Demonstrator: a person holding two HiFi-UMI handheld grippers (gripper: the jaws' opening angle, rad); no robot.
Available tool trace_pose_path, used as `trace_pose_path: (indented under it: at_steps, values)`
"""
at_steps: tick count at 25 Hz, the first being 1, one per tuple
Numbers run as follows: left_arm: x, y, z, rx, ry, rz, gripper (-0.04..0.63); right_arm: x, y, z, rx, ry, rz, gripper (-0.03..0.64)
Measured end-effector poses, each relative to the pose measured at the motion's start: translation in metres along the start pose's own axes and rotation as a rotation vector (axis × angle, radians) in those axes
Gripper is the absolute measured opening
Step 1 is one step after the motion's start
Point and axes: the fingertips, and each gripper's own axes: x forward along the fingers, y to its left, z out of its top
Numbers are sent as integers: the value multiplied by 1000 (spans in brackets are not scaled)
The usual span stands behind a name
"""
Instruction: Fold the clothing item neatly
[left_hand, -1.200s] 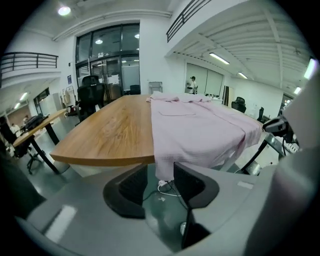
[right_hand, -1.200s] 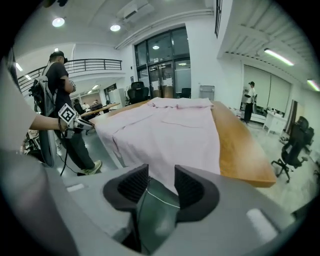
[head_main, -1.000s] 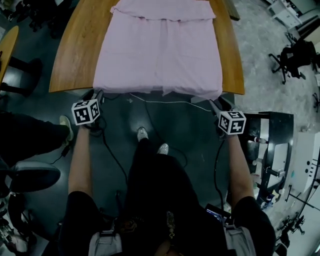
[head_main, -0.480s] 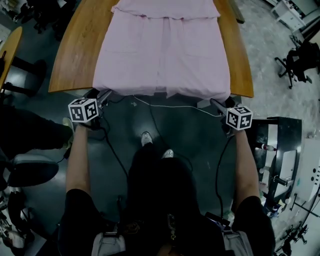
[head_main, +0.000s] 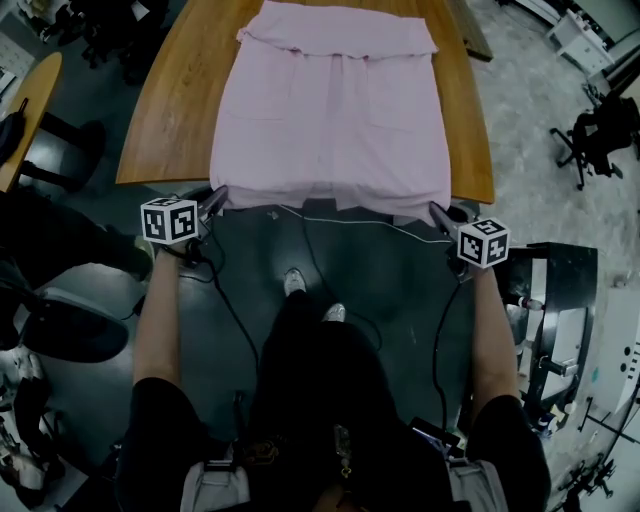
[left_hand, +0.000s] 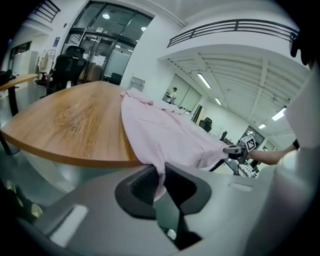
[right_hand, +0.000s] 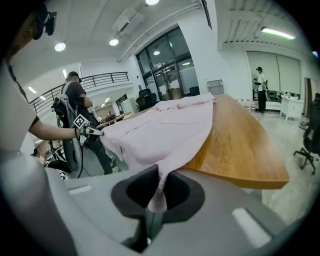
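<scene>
Pinching the pink garment (head_main: 335, 110), which lies spread over the wooden table (head_main: 165, 120) at the upper middle of the head view, both tools have just been closing. The left gripper (head_main: 218, 195) clamps the lower-left hem corner and the right gripper (head_main: 436, 211) the lower-right. Both bites look shallow, so uneven lifting could slip a corner free or skew the fold.
</scene>
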Motion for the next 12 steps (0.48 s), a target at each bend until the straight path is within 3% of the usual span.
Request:
trace_pose_path:
  at_steps: [3,7,12]
  values:
    - [-8,-24,22,8,-18,-41,40,-12,8,27,-5,-44,34,15]
    - [-8,-41,61,16,-21,-28,38,-18,13,73,-35,-106,75,15]
    - [0,-46,117,-26,-14,-27,38,-18,-4,130,-47,-167,81,15]
